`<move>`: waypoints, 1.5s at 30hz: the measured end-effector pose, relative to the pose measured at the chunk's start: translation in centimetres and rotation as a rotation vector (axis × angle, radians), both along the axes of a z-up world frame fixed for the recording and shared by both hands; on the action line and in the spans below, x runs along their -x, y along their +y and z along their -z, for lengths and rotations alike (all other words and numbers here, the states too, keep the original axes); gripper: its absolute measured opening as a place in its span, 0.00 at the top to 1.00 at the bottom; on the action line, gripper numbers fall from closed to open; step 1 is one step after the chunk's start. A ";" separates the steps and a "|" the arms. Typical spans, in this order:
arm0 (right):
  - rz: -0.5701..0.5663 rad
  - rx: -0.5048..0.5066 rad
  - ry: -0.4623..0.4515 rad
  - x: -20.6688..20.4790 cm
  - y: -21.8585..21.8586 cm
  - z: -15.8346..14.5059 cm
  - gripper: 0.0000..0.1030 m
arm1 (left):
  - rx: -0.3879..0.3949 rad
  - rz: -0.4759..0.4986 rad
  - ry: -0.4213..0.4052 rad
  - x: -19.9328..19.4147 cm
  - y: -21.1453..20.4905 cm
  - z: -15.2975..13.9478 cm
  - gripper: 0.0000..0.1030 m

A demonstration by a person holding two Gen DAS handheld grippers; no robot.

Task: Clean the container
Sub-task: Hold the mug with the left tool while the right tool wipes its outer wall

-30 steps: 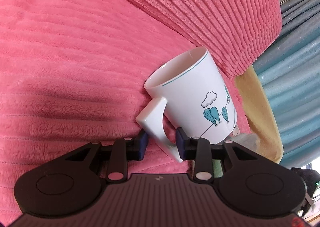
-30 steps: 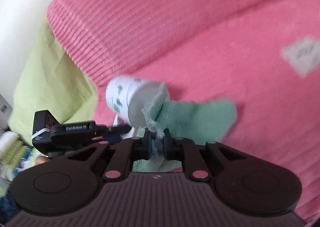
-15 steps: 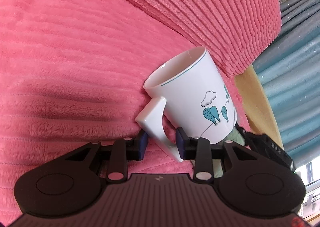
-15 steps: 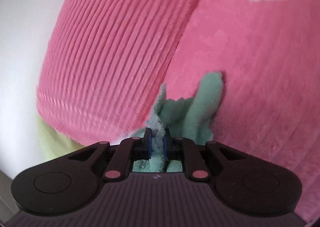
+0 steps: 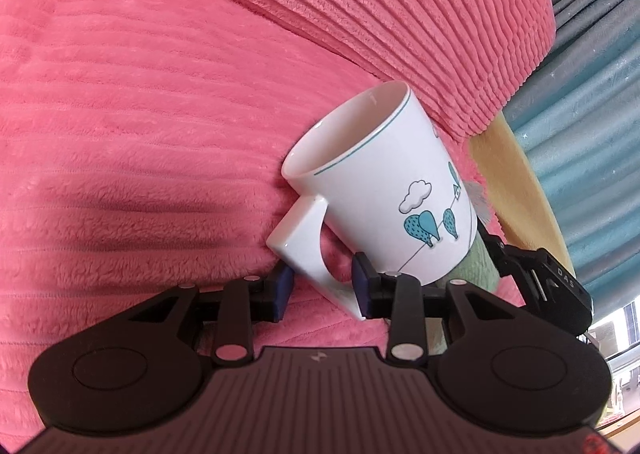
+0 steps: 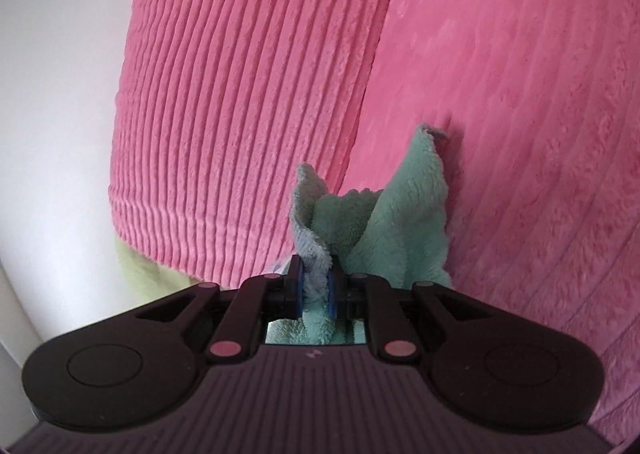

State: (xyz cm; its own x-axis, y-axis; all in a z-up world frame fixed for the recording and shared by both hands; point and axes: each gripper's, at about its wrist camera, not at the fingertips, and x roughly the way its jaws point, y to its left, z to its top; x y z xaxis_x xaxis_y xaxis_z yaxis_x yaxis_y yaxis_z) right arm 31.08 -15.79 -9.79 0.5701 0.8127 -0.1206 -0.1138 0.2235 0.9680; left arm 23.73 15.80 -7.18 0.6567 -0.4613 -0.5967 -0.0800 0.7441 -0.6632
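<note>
Green cloth (image 6: 384, 222) has swung off the mug (image 5: 384, 182).

Setting: a home, most likely a bedroom or living room. Evidence: pink ribbed plush blanket (image 5: 160, 114) covering soft furniture; plush cushion (image 6: 248, 94) in the same fabric; blue pleated curtains (image 5: 592, 134) at a window; yellow-green sheet (image 6: 148, 274) under the pink cover; plain white wall (image 6: 52, 94).

Bedding: pink ribbed plush blanket (image 5: 168, 126), with a ridged pink cushion (image 6: 248, 94) above it
Sheet: yellow-green fabric (image 6: 140, 270) under the pink
Wall: plain white (image 6: 56, 94)
Curtains: blue, pleated (image 5: 592, 142), at right
Light: soft daylight
</note>
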 end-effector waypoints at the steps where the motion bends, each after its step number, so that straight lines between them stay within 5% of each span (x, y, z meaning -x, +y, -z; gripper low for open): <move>1: -0.017 0.003 -0.004 0.0 0.1 0.0 0.90 | 0.004 -0.002 0.002 0.0 0.1 0.0 0.59; 7: -0.128 0.045 -0.034 -0.2 0.5 -0.2 0.89 | 0.026 -0.018 0.013 0.2 0.2 0.1 0.59; 16: -0.262 0.260 -0.098 -0.2 1.8 -1.7 0.90 | 0.030 -0.028 0.020 0.2 0.0 0.1 0.61; 28: -0.326 0.767 -0.317 1.5 5.8 -5.6 0.93 | 0.012 -0.023 0.015 0.2 -0.1 0.0 0.62; 35: -0.235 1.004 -0.463 2.6 8.2 -6.5 0.93 | 0.032 -0.024 0.012 0.2 0.1 0.1 0.62; 41: -0.058 0.990 -0.483 1.8 8.0 -5.8 0.94 | 0.009 -0.014 0.003 0.2 -0.2 -0.1 0.61; 45: 0.071 0.726 -0.323 0.5 4.6 -5.4 0.94 | 0.005 -0.007 0.002 0.3 -0.1 -0.1 0.61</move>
